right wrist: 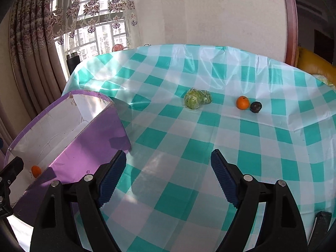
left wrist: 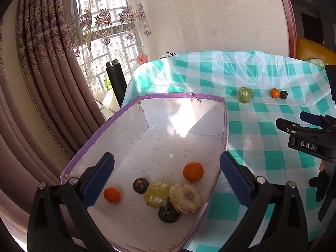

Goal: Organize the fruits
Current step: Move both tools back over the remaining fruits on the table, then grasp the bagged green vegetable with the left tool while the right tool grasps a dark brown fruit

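"DAS" label — right hand-held gripper (left wrist: 294,121).

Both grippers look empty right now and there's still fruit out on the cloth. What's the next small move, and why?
Probably ease the right gripper forward toward the wrapped green fruit, the nearest piece outside the purple box. Its jaws are open with only tablecloth between them, and the orange and dark fruit lie farther off. The left gripper hangs open over the box.
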`<state>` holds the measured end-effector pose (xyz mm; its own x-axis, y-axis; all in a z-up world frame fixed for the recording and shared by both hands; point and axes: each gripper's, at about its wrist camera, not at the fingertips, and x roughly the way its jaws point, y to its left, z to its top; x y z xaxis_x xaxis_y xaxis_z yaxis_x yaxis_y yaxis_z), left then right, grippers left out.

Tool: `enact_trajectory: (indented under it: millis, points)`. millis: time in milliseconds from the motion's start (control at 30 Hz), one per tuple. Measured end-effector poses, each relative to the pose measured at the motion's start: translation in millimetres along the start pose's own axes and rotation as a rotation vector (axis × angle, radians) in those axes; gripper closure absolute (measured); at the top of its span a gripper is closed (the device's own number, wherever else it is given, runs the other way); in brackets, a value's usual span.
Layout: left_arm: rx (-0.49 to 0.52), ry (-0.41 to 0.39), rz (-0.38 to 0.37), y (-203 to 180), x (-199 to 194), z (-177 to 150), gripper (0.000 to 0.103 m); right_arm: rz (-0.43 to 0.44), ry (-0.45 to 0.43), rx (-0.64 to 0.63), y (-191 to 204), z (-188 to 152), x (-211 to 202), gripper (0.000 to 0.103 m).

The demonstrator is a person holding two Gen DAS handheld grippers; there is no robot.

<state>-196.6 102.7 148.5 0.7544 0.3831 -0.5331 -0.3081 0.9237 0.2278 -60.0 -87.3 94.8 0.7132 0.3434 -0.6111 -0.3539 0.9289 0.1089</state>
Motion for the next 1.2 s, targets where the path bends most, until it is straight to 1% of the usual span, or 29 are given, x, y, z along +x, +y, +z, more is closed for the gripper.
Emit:
enact_trajectory:
  millis: [100, 267, 367, 400, 467, 533, 633, 733, 833, 867, 900, 967, 1033, 1100, 1167, 1200]
  points:
    - [0.055, -0.025, -0.044, -38, -4, 7, 0.002, -0.038, 0.009, 0.047, -28, -5, 6, 0.022]
    - [0.142, -0.013, -0.196, -108, 5, 11, 0.002, -0.137, 0.039, 0.117, -76, -19, 25, 0.019]
    - [0.213, -0.015, -0.249, -150, 20, 9, 0.002, -0.194, 0.068, 0.167, -102, -26, 39, 0.019]
    - [0.229, -0.014, -0.263, -162, 27, 8, 0.002, -0.21, 0.077, 0.183, -110, -27, 45, 0.019]
    - [0.24, 0.003, -0.32, -181, 47, 9, 0.002, -0.24, 0.09, 0.206, -126, -24, 57, 0.019]
    - [0.218, 0.052, -0.37, -196, 75, 12, 0.002, -0.268, 0.104, 0.233, -140, -19, 69, 0.019]
    - [0.13, 0.146, -0.425, -207, 128, 21, 0.002, -0.298, 0.11, 0.262, -161, -7, 89, 0.019]
    - [0.018, 0.224, -0.45, -213, 176, 30, 0.002, -0.308, 0.129, 0.294, -180, 7, 112, 0.019]
    - [-0.069, 0.275, -0.447, -217, 212, 42, 0.002, -0.313, 0.117, 0.287, -190, 25, 131, 0.019]
    - [-0.099, 0.283, -0.457, -218, 220, 47, 0.002, -0.31, 0.119, 0.278, -193, 32, 139, 0.019]
    - [-0.127, 0.274, -0.456, -218, 225, 53, 0.002, -0.312, 0.124, 0.269, -196, 38, 147, 0.019]
    - [-0.147, 0.255, -0.423, -220, 238, 65, 0.002, -0.316, 0.145, 0.259, -203, 51, 164, 0.019]
    - [-0.179, 0.257, -0.413, -220, 252, 76, 0.002, -0.329, 0.168, 0.251, -212, 63, 181, 0.025]
    - [-0.197, 0.247, -0.389, -221, 266, 87, 0.002, -0.342, 0.201, 0.223, -218, 74, 200, 0.03]
    - [-0.213, 0.244, -0.383, -223, 280, 97, 0.002, -0.349, 0.235, 0.192, -221, 83, 216, 0.034]
    - [-0.219, 0.246, -0.378, -225, 287, 102, 0.002, -0.344, 0.233, 0.182, -223, 87, 222, 0.036]
